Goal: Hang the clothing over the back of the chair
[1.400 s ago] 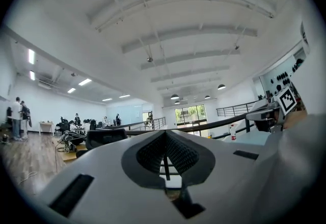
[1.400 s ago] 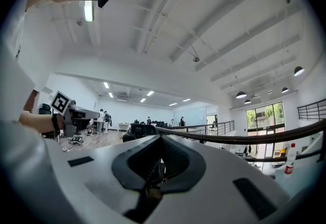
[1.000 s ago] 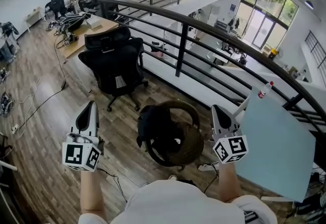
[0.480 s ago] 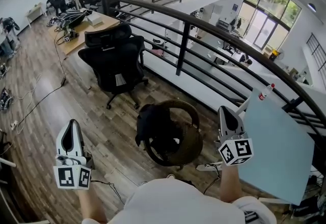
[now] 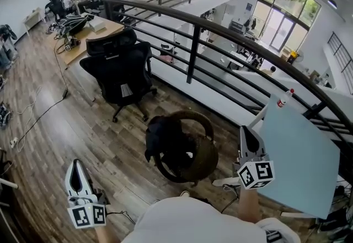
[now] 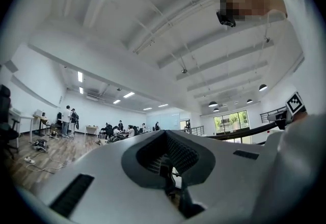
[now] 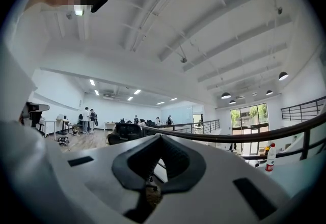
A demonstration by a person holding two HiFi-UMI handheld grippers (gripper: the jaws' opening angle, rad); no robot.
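- Round wicker chair [image 5: 205, 154] on the floor ahead, between both grippers, nearer the right one.
- Dark clothing [image 5: 157, 138] draped over its rim, left of and beyond the right gripper [image 5: 246, 130].
- Right gripper held level, forearm extended, jaws clenched, empty.
- Left gripper [image 5: 76, 163] lower, close to the body, clenched on nothing.

Looking steeply down, I see a round wicker chair [image 5: 208, 153] on a wood floor [image 5: 83, 126], with dark clothing [image 5: 160, 138] draped over its left rim. My left gripper [image 5: 76, 169] sits low at the left. My right gripper [image 5: 247, 136] is beside a pale blue counter [image 5: 300, 164]. Beyond them, a black office chair [image 5: 118, 68] stands near a dark railing [image 5: 190, 54].
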